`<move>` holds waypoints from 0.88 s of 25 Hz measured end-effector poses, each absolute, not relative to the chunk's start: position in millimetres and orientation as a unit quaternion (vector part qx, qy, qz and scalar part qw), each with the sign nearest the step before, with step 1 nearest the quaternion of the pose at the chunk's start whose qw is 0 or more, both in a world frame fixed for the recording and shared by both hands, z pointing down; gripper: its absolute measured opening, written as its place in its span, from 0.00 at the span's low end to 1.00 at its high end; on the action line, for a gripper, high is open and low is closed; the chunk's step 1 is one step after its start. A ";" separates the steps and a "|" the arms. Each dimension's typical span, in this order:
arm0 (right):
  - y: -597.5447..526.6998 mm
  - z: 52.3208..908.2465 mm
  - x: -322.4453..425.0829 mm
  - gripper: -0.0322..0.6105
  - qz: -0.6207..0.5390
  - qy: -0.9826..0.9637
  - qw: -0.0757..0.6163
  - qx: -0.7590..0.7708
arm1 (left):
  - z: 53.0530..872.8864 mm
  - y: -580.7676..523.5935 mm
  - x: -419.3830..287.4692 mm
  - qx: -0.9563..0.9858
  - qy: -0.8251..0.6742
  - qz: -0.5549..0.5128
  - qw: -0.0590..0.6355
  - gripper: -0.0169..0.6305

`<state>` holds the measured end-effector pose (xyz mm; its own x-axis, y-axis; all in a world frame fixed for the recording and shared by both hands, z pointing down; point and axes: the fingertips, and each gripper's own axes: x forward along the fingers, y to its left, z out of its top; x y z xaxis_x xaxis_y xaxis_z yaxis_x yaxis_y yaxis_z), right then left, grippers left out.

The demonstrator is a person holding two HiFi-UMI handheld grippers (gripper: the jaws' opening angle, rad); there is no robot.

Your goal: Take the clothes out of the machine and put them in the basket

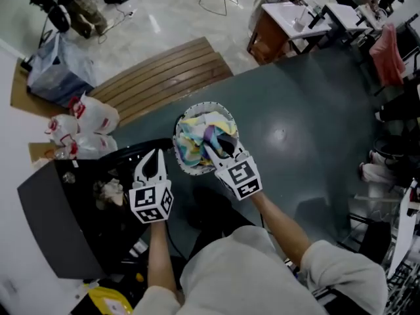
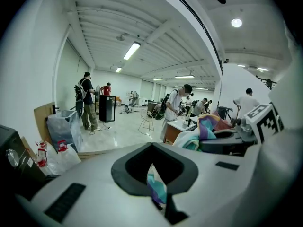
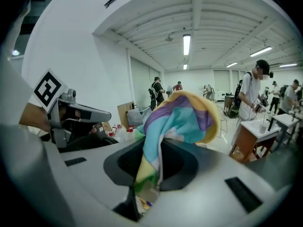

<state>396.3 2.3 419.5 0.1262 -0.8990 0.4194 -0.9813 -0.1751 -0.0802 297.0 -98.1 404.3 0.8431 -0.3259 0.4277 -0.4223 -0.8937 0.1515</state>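
Head view: the right gripper (image 1: 214,149) hangs over the round basket (image 1: 176,140) of clothes, and the left gripper (image 1: 157,154) is above the black machine (image 1: 49,215).

Left gripper view — jaws closed on a teal scrap (image 2: 156,188).

Right gripper view — jaws pinch a striped cloth (image 3: 177,119).

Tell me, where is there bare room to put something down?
The grey floor right of the basket is bare up to the desks; so is the wooden platform behind it. Crowded: the full basket, and the bags beside the machine.
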 end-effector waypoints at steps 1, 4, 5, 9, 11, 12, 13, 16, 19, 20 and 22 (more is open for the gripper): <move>0.2 434.2 398.8 0.17 0.199 -0.632 0.111 0.740 | 412.5 -101.2 300.1 0.951 -0.197 0.202 0.124 0.05; -2.4 480.8 403.4 0.17 0.225 -0.631 0.123 0.732 | 439.6 -104.5 306.9 0.948 -0.195 0.211 0.134 0.05; -1.7 497.7 404.2 0.17 0.234 -0.629 0.128 0.730 | 449.7 -103.6 307.7 0.947 -0.194 0.215 0.137 0.05; -3.5 567.3 405.0 0.18 0.274 -0.619 0.142 0.723 | 491.3 -105.5 303.9 0.941 -0.197 0.230 0.150 0.05; -4.1 599.1 405.3 0.18 0.295 -0.614 0.148 0.717 | 510.7 -105.0 301.3 0.937 -0.200 0.236 0.162 0.05; -5.7 613.0 406.9 0.18 0.303 -0.612 0.150 0.715 | 518.7 -104.9 301.6 0.936 -0.200 0.237 0.168 0.05; -8.1 625.0 409.1 0.18 0.309 -0.610 0.152 0.713 | 525.4 -104.9 302.6 0.935 -0.199 0.237 0.171 0.05; -15.3 649.4 414.4 0.19 0.316 -0.605 0.158 0.714 | 540.8 -104.4 304.9 0.934 -0.197 0.238 0.179 0.05; -21.3 662.8 418.0 0.49 0.316 -0.597 0.154 0.722 | 553.1 -107.8 307.3 0.932 -0.204 0.237 0.181 0.05; -22.6 663.6 418.7 0.59 0.311 -0.595 0.150 0.726 | 555.6 -110.0 308.5 0.932 -0.207 0.236 0.180 0.05; -22.0 662.7 416.8 0.61 0.298 -0.596 0.152 0.730 | 557.3 -113.7 310.0 0.933 -0.209 0.233 0.179 0.05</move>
